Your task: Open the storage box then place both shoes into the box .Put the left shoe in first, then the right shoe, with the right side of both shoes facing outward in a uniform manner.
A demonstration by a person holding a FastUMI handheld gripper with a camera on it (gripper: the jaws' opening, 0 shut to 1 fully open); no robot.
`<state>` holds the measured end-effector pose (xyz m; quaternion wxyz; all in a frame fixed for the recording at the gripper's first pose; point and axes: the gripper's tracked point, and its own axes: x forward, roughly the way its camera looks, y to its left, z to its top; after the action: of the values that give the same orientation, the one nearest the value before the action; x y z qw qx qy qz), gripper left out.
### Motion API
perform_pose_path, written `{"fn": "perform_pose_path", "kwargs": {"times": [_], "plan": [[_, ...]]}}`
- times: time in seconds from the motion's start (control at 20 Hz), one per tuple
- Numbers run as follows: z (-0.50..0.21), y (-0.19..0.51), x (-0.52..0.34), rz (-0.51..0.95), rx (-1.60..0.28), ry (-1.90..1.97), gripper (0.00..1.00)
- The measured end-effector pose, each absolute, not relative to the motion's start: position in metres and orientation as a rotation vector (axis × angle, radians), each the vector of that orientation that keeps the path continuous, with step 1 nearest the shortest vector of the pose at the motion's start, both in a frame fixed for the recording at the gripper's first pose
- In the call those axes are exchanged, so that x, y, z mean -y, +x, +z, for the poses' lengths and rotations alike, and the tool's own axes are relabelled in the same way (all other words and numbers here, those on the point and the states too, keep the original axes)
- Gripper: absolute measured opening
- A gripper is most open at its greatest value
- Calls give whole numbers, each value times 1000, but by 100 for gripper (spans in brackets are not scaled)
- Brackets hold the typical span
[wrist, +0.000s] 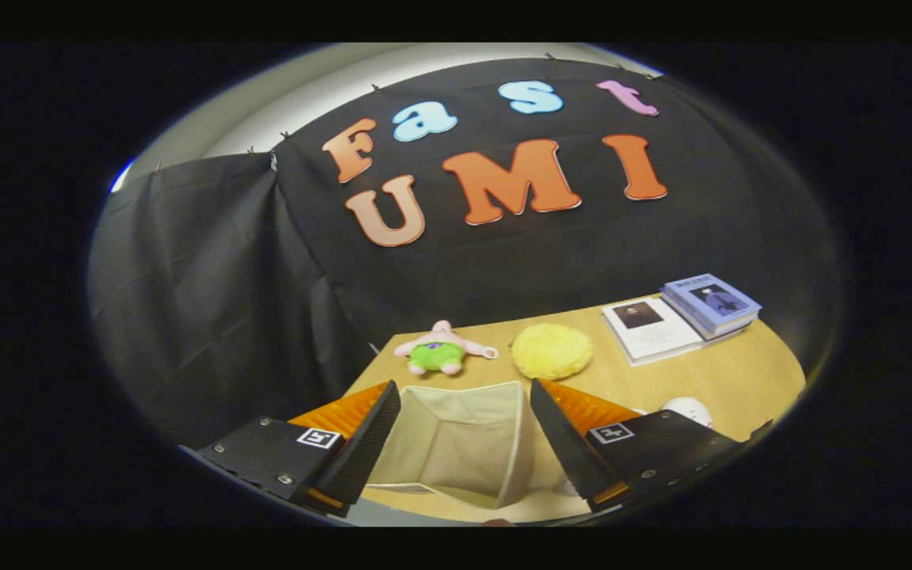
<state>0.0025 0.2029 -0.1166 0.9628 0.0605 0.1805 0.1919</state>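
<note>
The wooden table [741, 376] runs from beneath me out to the black cloth wall at the far side. Directly below me, framed between my two fingers, sits the storage box [456, 443], a pale fabric bin with its top open so that I look straight down onto its bare inner walls and floor; nothing lies inside it. My gripper [464, 431] hangs over that opening with its fingers spread wide apart, grasping nothing and touching nothing, one finger over the box's left wall and the other over its right wall. At the far right of the table rest two books: a white book [650, 328] lying flat, and just right of it a blue book [711, 303], its near edge overlapping the white one. Beyond the box, near the far edge, lies a fluffy yellow ball [551, 351], and just to its left a small pink plush toy [442, 348] in green shorts. Near my right finger, a small rounded white object [689, 410] peeks out; I cannot tell what it is.
</note>
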Motion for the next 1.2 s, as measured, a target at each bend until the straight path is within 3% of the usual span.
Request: {"fn": "perform_pose_path", "kwargs": {"times": [0.5,0.85,1.05,1.2], "plan": [[-213,9,-79,76,-457,77,98],[-305,-6,-46,-33,-611,69,97],[-340,-7,-42,-46,-694,92,89],[-365,-6,-47,-31,-749,104,75]]}}
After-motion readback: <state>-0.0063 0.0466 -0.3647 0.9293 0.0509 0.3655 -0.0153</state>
